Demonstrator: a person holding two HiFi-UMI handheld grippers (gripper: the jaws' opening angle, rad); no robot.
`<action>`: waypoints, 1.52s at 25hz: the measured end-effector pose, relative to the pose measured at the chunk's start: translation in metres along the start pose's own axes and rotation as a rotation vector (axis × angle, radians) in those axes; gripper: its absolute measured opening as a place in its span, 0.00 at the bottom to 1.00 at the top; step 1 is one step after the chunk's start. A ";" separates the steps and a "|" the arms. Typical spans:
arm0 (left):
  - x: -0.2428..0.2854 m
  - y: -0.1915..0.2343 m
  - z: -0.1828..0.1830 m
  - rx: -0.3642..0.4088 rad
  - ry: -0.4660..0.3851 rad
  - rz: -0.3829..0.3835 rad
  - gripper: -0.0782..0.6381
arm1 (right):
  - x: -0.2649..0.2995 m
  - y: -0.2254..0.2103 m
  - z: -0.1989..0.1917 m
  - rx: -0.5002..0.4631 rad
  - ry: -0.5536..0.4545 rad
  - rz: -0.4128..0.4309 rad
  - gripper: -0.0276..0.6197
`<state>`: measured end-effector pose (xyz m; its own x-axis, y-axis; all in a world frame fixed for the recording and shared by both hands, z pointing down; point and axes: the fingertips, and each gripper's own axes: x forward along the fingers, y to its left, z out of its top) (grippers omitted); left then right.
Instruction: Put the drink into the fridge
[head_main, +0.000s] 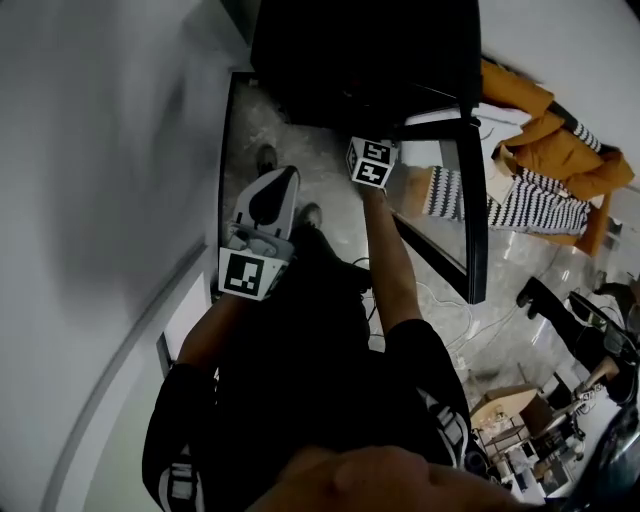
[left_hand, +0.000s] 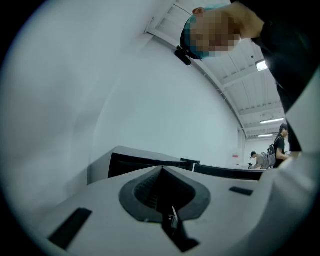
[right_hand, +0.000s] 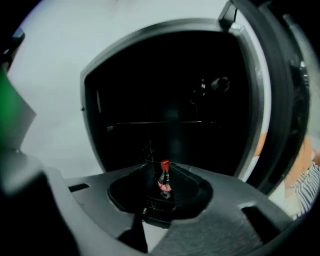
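Observation:
A small cola bottle (right_hand: 164, 184) with a red cap stands upright, showing in the gap between my right gripper's (right_hand: 161, 171) jaws. It looks small and seems to lie beyond the fingertips; no pad visibly presses on it. Behind it gapes the dark fridge interior (right_hand: 170, 100), its door (right_hand: 280, 100) swung open to the right. In the head view my right arm reaches to the fridge (head_main: 360, 60); only the gripper's marker cube (head_main: 372, 163) shows there. My left gripper (head_main: 283, 180) hangs back at the left, pointing up at the white wall, its jaws (left_hand: 161, 169) shut on nothing.
The open fridge door (head_main: 470, 200) stands just right of my right arm. An orange jacket and striped cloth (head_main: 545, 160) lie on the floor beyond it, with a cardboard box and clutter (head_main: 510, 420) at lower right. A white wall (head_main: 100, 150) runs along the left.

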<state>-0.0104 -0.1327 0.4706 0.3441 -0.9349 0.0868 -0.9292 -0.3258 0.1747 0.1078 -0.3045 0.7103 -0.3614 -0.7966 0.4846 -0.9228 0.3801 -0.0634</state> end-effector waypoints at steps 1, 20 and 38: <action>-0.004 -0.006 0.002 0.005 -0.002 0.001 0.12 | -0.008 0.002 0.001 0.005 0.004 0.004 0.16; -0.056 -0.048 0.043 0.008 -0.060 0.052 0.12 | -0.149 0.026 0.022 0.103 0.067 0.063 0.05; -0.108 -0.009 0.072 -0.004 -0.035 -0.013 0.12 | -0.264 0.097 0.069 0.150 0.018 0.046 0.05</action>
<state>-0.0487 -0.0388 0.3889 0.3510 -0.9351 0.0500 -0.9242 -0.3373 0.1793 0.1044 -0.0899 0.5164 -0.4029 -0.7710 0.4932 -0.9153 0.3407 -0.2150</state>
